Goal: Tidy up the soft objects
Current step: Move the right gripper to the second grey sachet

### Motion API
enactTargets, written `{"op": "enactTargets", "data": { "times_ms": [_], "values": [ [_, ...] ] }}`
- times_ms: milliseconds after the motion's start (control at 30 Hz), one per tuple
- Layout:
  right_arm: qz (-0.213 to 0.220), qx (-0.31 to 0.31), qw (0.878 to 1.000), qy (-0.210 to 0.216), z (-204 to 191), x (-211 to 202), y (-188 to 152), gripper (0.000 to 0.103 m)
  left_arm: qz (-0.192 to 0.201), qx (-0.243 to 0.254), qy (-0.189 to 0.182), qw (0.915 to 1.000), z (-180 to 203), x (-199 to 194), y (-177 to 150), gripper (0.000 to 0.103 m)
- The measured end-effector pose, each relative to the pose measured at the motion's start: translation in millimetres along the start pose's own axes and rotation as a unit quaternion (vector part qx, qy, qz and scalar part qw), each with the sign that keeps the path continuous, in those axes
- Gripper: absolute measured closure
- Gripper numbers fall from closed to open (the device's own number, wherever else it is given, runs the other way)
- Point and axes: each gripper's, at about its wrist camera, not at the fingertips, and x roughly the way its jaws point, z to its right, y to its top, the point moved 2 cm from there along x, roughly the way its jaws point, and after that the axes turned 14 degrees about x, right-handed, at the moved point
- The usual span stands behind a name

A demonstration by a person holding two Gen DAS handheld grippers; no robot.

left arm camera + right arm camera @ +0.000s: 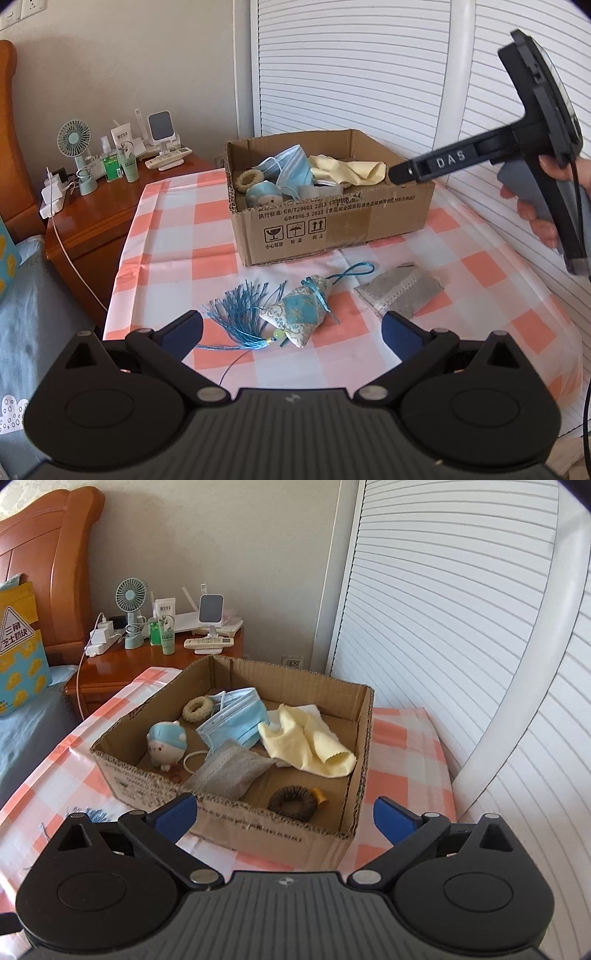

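A cardboard box (pixel 280 830) stands on the checked tablecloth (pixel 177 243). In it lie a blue plush toy (pixel 167 743), blue face masks (pixel 236 716), a yellow cloth (pixel 306 746), a grey pouch (pixel 229 770), a beige ring (pixel 197 709) and a brown ring (pixel 292 802). On the cloth in front of the box (pixel 332 221) lie a blue sachet with a tassel (pixel 299 314) and a grey lace pouch (pixel 400 290). My left gripper (pixel 291 334) is open, low over the sachet. My right gripper (pixel 284 818) is open and bare at the box's near wall; in the left wrist view it (pixel 397 173) reaches over the box's right corner.
A wooden nightstand (pixel 110 206) at the left carries a small fan (pixel 75 142), bottles, chargers and remote controls. White louvred doors (pixel 461 627) stand behind the table. A bed with blue bedding (pixel 22 723) lies to the left. A person's hand (pixel 546 206) holds the right gripper.
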Motion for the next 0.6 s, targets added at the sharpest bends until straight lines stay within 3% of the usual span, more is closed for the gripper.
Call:
{"op": "enactTargets", "data": {
  "times_ms": [333, 600],
  "values": [
    [-0.061, -0.03, 0.997, 0.021, -29.5, 16.1, -67.4, 0.0, -0.008, -0.015, 0.013, 0.9998, -10.0, 3.3, -6.5, 0.001],
    [-0.073, -0.061, 0.995, 0.01, -47.7, 28.9, -96.5, 0.0, -0.014, -0.015, 0.012, 0.9997, -12.0, 10.0, -8.3, 0.001]
  ]
}}
